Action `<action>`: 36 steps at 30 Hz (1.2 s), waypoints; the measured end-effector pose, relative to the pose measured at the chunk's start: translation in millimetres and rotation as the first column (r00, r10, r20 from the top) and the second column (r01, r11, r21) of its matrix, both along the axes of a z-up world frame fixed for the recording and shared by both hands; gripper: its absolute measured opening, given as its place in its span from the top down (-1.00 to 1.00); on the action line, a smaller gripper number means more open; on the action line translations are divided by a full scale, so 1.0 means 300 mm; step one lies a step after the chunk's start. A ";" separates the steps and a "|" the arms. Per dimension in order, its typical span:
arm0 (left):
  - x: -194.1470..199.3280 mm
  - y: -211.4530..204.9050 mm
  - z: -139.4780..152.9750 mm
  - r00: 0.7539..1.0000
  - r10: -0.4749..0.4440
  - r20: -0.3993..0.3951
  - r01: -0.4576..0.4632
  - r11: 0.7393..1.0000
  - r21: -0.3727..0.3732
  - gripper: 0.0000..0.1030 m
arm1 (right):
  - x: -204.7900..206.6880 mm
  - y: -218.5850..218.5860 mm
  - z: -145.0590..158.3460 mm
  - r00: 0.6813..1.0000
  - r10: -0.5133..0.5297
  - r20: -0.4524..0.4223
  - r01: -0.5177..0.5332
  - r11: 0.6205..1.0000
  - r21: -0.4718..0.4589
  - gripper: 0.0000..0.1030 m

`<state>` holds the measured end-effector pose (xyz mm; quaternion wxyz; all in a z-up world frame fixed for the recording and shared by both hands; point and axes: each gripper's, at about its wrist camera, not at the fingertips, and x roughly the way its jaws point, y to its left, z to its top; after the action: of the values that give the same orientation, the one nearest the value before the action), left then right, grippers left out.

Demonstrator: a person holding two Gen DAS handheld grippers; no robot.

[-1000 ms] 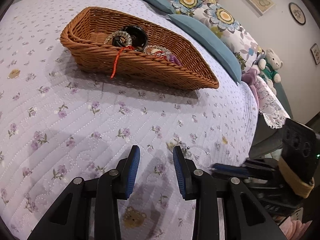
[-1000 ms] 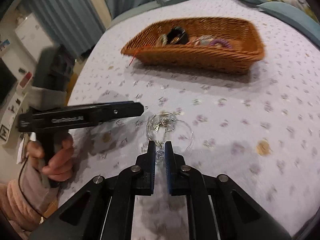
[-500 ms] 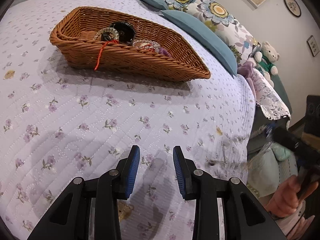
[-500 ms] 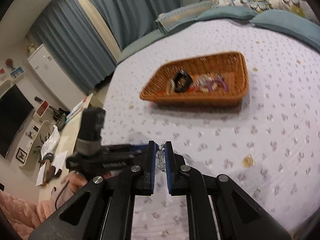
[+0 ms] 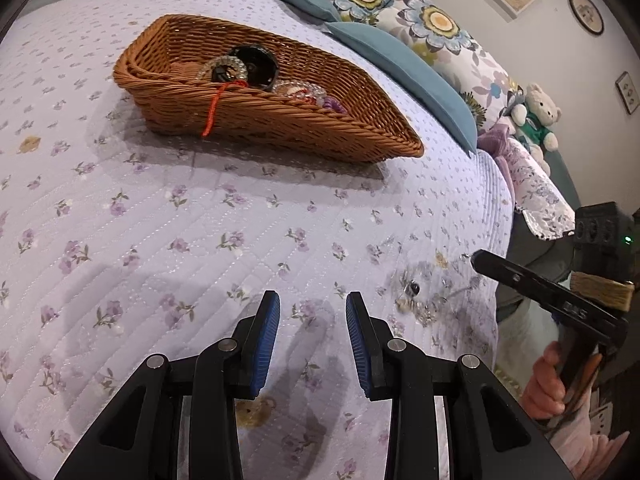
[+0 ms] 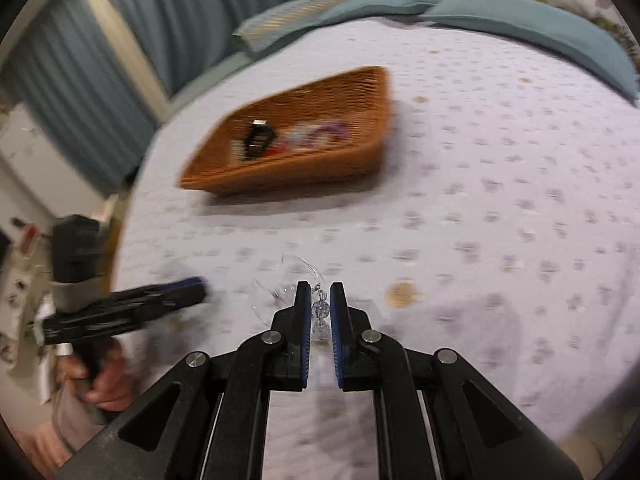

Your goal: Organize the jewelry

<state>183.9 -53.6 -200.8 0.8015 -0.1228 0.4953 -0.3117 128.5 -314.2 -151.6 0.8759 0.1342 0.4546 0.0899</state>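
A brown wicker basket [image 5: 360, 136] sits on the lilac floral bedspread and holds a black watch [image 5: 256, 65], bead bracelets and a red cord [image 5: 211, 109] hanging over its rim. It also shows in the blurred right wrist view [image 6: 320, 160]. My right gripper [image 6: 320, 312] is shut on a clear bead necklace [image 6: 320, 309] whose thin loop trails to the left. In the left wrist view the necklace [image 5: 416, 296] hangs from the right gripper's tip [image 5: 478, 259] and lies on the bedspread. My left gripper [image 5: 313, 312] is open and empty, just left of the necklace.
Teal and floral pillows [image 5: 400, 28] lie beyond the basket. A teddy bear [image 5: 536, 116] sits at the bed's right side. The bed edge [image 5: 504, 240] drops off on the right. Blue curtains [image 6: 120, 40] hang at the far left in the right wrist view.
The right gripper lifted the necklace off the bedspread, then came back down towards it with the necklace still held. The left gripper stayed open and shifted slightly.
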 end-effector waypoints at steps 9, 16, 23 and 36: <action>-0.009 -0.084 0.020 0.998 -0.057 0.022 0.057 0.998 0.024 0.32 | -0.023 -0.008 -0.027 1.000 0.012 0.000 -0.012 0.998 -0.065 0.27; 0.010 -0.118 0.016 0.998 -0.059 0.019 0.058 0.998 0.031 0.32 | -0.011 0.055 -0.105 0.997 0.032 -0.071 -0.040 0.993 -0.114 0.27; 0.081 -0.290 0.017 0.990 -0.138 0.032 0.134 0.986 0.105 0.32 | 0.028 0.078 -0.135 0.998 -0.023 -0.057 0.010 0.976 -0.219 0.30; 0.079 -0.397 0.010 0.979 -0.180 0.099 0.152 0.958 0.241 0.98 | -0.015 0.028 0.003 0.995 -0.029 0.092 0.044 0.984 -0.171 0.85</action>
<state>207.6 -172.9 -197.9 0.8096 0.0329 0.4880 -0.3247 124.1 -305.6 -150.6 0.9051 0.0619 0.4188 0.0398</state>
